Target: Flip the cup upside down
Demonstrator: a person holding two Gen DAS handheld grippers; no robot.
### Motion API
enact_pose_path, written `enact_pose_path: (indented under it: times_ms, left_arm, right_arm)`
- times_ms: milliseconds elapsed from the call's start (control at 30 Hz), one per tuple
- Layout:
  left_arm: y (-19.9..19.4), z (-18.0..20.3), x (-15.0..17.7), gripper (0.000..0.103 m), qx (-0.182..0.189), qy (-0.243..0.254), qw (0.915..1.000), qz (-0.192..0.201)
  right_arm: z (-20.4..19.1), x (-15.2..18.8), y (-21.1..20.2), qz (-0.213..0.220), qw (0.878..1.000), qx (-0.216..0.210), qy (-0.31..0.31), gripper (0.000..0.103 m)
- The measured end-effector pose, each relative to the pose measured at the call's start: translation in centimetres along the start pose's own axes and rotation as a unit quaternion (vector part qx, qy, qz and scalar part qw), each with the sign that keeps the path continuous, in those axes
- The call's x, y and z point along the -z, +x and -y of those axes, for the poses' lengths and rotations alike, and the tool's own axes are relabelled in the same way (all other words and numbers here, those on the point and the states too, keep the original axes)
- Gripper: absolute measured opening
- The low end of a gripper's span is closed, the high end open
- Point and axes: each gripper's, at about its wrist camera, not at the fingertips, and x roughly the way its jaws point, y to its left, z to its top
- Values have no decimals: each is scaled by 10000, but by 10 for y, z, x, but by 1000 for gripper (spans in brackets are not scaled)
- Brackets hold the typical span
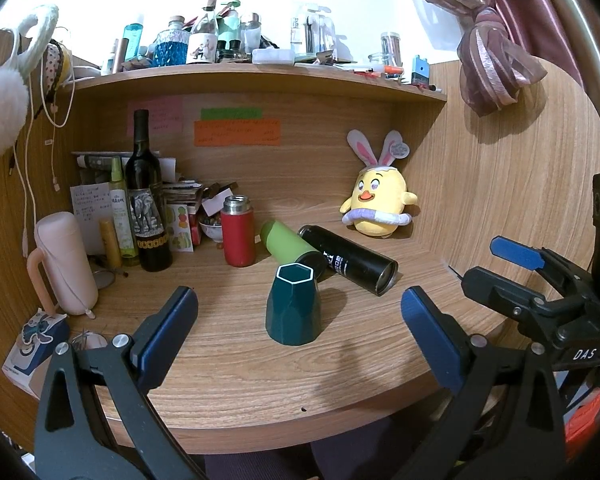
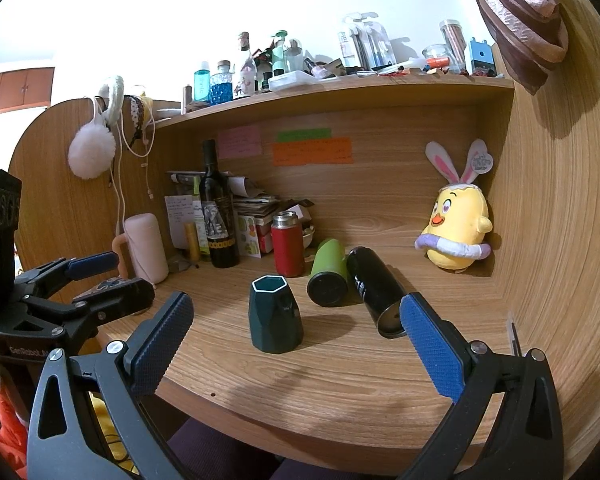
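Left gripper (image 1: 299,322): blue-padded black tongs spread wide, holding nothing, touching nothing. Same for the right gripper (image 2: 296,330): spread wide, nothing between the pads. Both hanging low over the near edge of the light wooden desk (image 1: 228,376).

Dark green six-sided cup with a thin white rim (image 1: 293,306) standing on the desk, seen in the gap between the left tongs but apart from them, narrow end up and wide end down (cannot tell for sure which end is the mouth). Same cup (image 2: 275,315) seen in the right wrist view too.

Just behind it, lying on their sides: a lime green flask (image 1: 290,246) and a black flask (image 1: 348,260) with white writing too blurry to read. Standing near them, a red flask with a silver top (image 1: 238,232).

Further left, a tall dark wine bottle with an elephant picture on its label (image 1: 146,196). On the back wall, pink, green and orange paper notes (image 1: 236,130), words too small to read. In the corner, a yellow chick toy with bunny ears (image 1: 376,196).

On the right gripper's black body, white letters "DAS".
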Motion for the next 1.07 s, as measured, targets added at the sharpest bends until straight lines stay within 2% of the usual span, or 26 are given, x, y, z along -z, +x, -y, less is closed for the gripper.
enact_pose_path:
  times_ms: [1067]
  left_arm:
    - [7,4,3,103,147,-66,9998,-135]
  right_arm:
    - [-2,0,1,-30,10000,4,-4,103]
